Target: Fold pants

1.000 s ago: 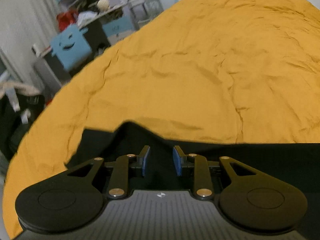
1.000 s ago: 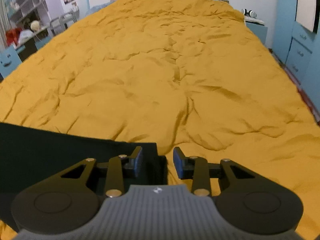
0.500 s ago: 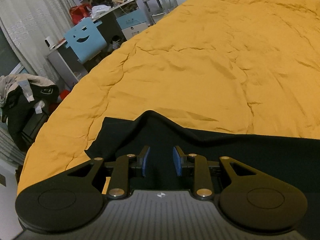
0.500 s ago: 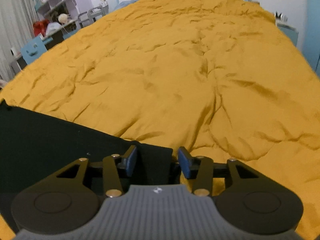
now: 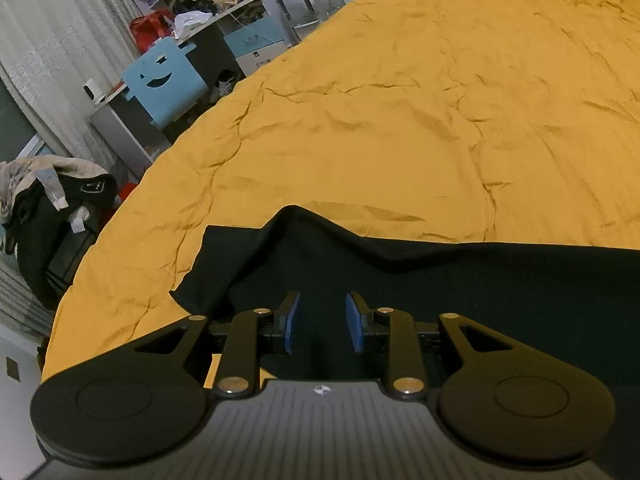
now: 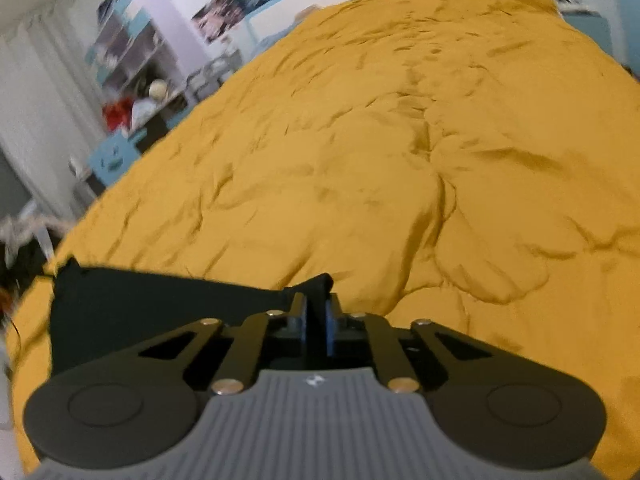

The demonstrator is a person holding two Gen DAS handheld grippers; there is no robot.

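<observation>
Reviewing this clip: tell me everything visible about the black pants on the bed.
The black pants are plain, dark, soft-looking fabric, lying mostly flat across the near edge of the orange bedspread. In the left wrist view one corner is rumpled and peaks into a ridge. The left gripper hangs over the cloth with its jaws apart, gripping nothing that shows. In the right wrist view the right gripper is shut on the pants' right end, a tuft bunched up between its pads. No pockets, waistband or seams can be made out.

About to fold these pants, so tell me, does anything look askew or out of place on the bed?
Yes. The pants do not lie flat: near the left gripper their far edge humps up into a peak, and the corner beside it lies folded over. The right gripper pinches another bunched-up corner.
</observation>
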